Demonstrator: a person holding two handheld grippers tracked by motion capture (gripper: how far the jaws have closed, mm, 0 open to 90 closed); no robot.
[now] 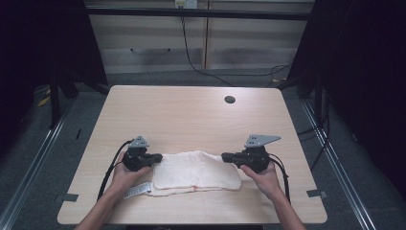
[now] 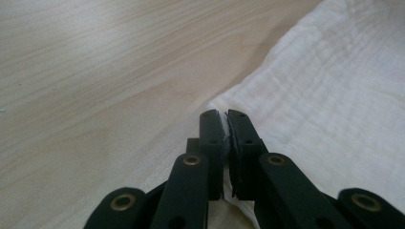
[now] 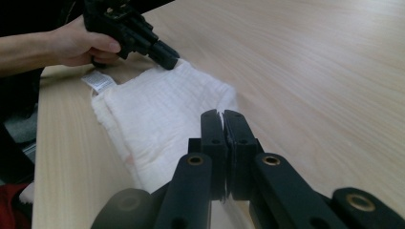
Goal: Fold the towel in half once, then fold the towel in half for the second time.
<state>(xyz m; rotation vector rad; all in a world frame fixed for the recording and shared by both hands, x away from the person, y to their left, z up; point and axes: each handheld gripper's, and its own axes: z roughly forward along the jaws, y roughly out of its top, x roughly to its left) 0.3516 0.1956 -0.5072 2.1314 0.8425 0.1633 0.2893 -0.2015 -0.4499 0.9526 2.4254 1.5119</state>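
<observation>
A folded white towel point(image 1: 196, 171) is seen lying on the light wooden surface point(image 1: 191, 115), toward the near edge and roughly midway between the two hands. Several layers are stacked in the fold, and a faint pink stripe can be made out along the near edge. A white care label point(image 1: 137, 190) sticks out from the towel's near left corner and lies flat on the wood.

The left gripper point(image 1: 158, 157) is held level at the towel's far left corner. In the left gripper view its jaws are closed together, with a thin sliver of white cloth pinched between them at that corner point(image 2: 224, 129). The left hand point(image 1: 125, 176) is wrapped around the gripper's body, and a black cable trails back along the forearm.

The right gripper point(image 1: 225, 156) is held level at the towel's far right corner. In the right gripper view its jaws are likewise pressed shut, and a thin edge of white fabric is seen caught between them point(image 3: 223, 125). The right hand point(image 1: 262, 176) grips the body from behind.

A round cable hole point(image 1: 230, 99) is set in the surface near its far right corner, well apart from the towel.
</observation>
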